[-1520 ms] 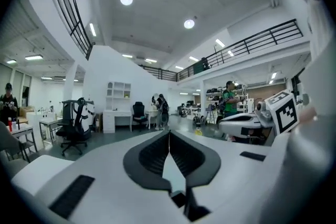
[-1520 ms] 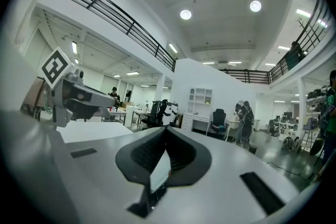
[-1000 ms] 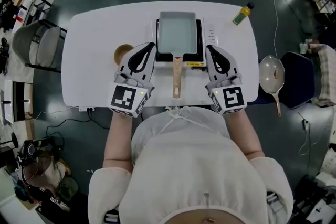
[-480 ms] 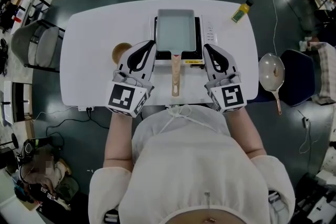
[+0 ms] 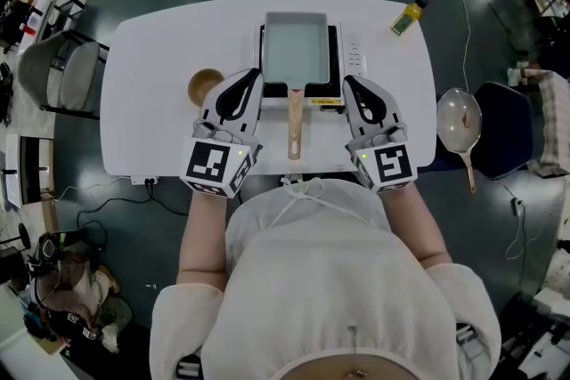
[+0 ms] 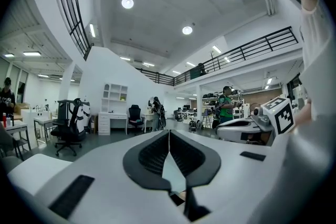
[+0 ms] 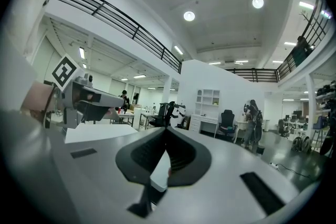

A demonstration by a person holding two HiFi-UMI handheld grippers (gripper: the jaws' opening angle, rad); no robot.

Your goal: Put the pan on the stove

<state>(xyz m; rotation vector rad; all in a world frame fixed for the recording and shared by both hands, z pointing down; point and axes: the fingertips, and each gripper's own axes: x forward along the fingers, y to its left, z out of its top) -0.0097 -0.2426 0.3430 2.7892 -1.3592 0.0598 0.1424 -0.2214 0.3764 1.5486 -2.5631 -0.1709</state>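
Only the head view shows the grey rectangular pan (image 5: 298, 49) sitting on the black stove (image 5: 337, 58). Just before the stove, left gripper (image 5: 255, 77) and right gripper (image 5: 350, 83) flank its wooden handle (image 5: 294, 125), jaws together, empty.

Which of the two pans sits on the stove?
The rectangular pan, on the stove; the round pan rests on a chair beside the table.

I note pan (image 5: 297, 49) on stove (image 5: 338, 67), tabletop's (image 5: 151, 129) far edge. Bowl (image 5: 205, 85) left of it; bottle (image 5: 409, 16), far right corner.
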